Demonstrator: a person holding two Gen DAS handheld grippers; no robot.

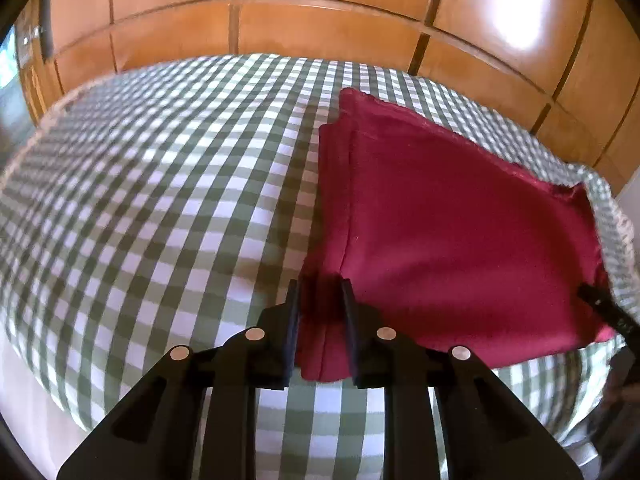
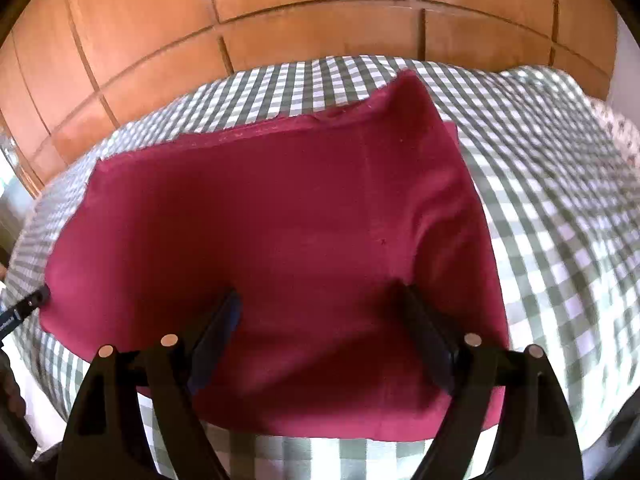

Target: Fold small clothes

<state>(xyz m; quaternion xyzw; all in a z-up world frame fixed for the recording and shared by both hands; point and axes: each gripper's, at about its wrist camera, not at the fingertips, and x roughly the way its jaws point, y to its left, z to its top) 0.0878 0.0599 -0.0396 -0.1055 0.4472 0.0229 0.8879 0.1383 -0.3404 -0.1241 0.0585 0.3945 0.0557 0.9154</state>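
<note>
The red cloth [image 2: 280,220] lies flat on the checked cover [image 1: 160,200], its near left corner pinched by the left gripper [image 1: 320,292], the right gripper [image 2: 320,300] wide apart above its near edge, with bare cover to the left.

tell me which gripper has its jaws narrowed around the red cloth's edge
The left gripper: its jaws stand close together with the near-left edge of the folded red cloth between them. The right gripper is spread wide over the cloth's middle.
</note>
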